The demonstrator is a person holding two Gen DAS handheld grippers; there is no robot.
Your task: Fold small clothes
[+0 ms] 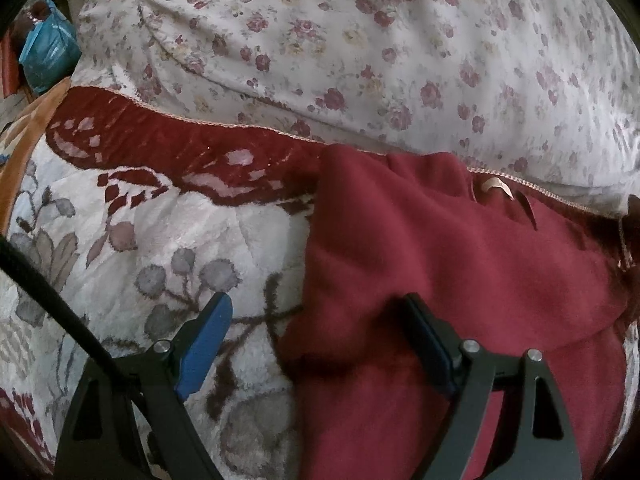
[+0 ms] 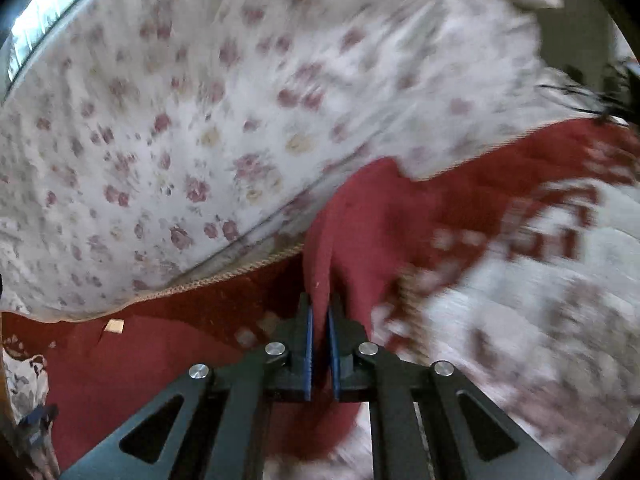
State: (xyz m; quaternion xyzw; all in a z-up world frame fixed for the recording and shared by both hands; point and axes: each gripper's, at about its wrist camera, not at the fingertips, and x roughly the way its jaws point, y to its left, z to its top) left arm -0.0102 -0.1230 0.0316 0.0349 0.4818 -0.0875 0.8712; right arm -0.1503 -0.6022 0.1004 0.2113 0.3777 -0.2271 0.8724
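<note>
- Garment (image 1: pixel 440 264), dark red, lying on floral blanket (image 1: pixel 140 248).
- Left gripper (image 1: pixel 320 320): fingers apart, straddling garment's edge.
- Right gripper (image 2: pixel 320 320): fingers clamped on garment (image 2: pixel 320 256) fold; view blurred, probably lifted.

The left gripper (image 1: pixel 320 320) sits at the bottom of its frame, jaws spread wide, blue pads (image 1: pixel 204 348) facing inward, nothing between them. The right gripper (image 2: pixel 320 320) sits bottom centre, jaws nearly closed, pinching cloth (image 2: pixel 320 264).

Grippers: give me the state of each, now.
Left gripper: open, holding nothing, above the red garment.
Right gripper: closed on a fold of the red garment.
</note>
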